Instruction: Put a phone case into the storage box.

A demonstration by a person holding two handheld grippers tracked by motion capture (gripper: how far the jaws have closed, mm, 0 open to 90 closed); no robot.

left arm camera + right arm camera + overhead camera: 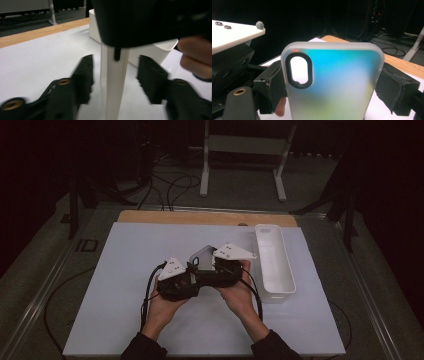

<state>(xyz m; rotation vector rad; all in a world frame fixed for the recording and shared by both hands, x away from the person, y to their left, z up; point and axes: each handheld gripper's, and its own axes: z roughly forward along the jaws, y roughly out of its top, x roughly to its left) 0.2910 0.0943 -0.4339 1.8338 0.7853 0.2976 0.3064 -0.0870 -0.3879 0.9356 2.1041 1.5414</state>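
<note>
Jaws of the right gripper (332,90) pinch a frosted phone case (332,85) by its long edges, upright above the table (125,270). Spread jaws of the left gripper (115,80) flank the case's thin edge without touching it. A white sheet covers the table, leaving a wooden strip (200,217) along the far edge. A white bin (274,262) stands just right of the hands. Beyond, the room is dark, with cables (170,182) on the floor and a white frame (245,155).

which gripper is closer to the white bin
Right. The right gripper sits just beside the bin, on its left; the left gripper is farther left, beyond the right one.
</note>
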